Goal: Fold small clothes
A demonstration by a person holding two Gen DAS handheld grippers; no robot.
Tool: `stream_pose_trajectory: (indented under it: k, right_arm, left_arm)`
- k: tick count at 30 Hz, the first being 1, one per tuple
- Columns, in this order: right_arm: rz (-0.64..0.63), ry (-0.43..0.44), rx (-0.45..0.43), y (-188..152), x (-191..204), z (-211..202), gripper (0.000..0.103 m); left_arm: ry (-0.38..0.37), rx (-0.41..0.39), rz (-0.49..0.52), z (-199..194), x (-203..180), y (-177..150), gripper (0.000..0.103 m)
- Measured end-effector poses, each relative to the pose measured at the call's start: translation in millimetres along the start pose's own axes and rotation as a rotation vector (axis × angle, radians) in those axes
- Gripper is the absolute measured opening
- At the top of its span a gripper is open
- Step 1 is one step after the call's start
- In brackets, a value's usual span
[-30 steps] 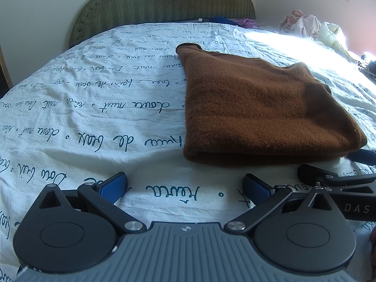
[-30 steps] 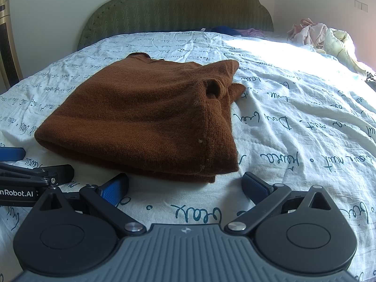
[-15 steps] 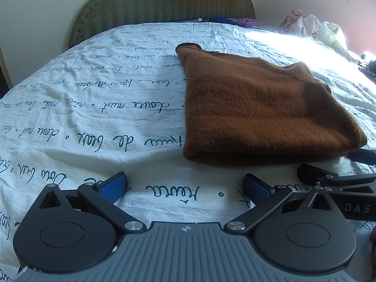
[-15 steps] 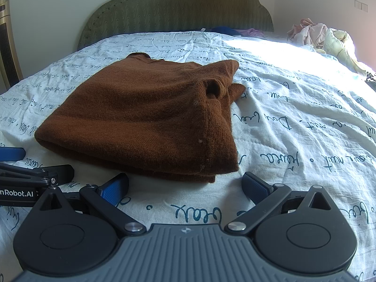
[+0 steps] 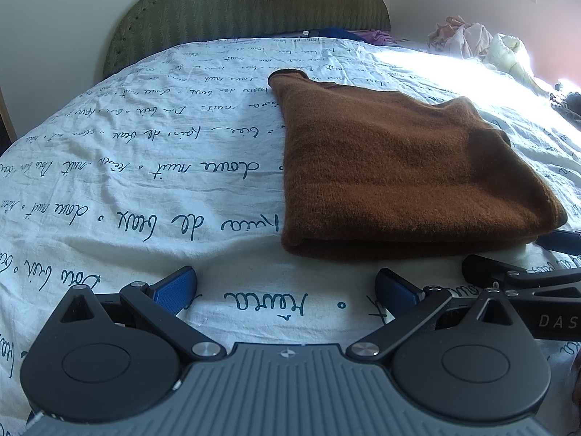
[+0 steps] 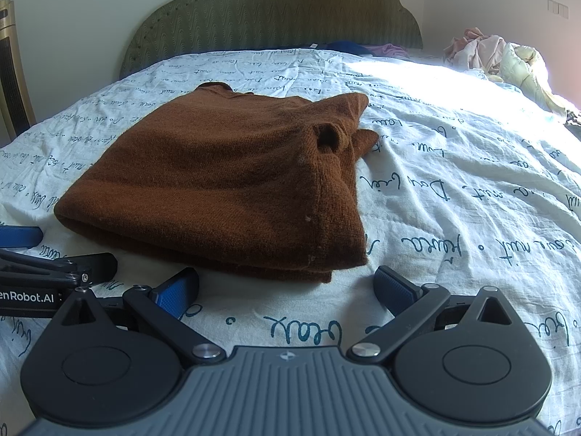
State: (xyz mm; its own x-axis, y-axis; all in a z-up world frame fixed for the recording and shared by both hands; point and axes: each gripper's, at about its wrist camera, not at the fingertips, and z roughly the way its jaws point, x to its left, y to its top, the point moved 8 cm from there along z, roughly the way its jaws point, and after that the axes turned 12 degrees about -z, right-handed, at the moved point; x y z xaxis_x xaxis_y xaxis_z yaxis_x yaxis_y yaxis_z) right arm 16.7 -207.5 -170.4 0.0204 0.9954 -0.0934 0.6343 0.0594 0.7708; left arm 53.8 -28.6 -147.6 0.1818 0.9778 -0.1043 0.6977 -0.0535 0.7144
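Two grippers sit low on the bedsheet (image 5: pixel 138 181), both with jaws spread wide and holding nothing. The left gripper (image 5: pixel 285 287) fills the bottom of its frame, the brown sweater (image 5: pixel 399 167) lying folded at centre right. From the right gripper (image 6: pixel 287 289), the sweater (image 6: pixel 225 181) sits centre left, its near edge just beyond the fingertips. For a clean next fold, I judge each gripper should pinch all layers at a near corner and lift evenly.

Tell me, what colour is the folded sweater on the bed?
The sweater is plain rust brown, with no pattern. The right wrist view shows it best.
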Motion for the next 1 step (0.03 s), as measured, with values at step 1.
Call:
stream_pose_trajectory:
  k: [1]
  right_arm:
    - [0.007,0.003,0.0,-0.6,-0.4,-0.4,0.103]
  left_arm:
    - [0.003,0.002,0.0,0.6,-0.5,-0.3,0.103]
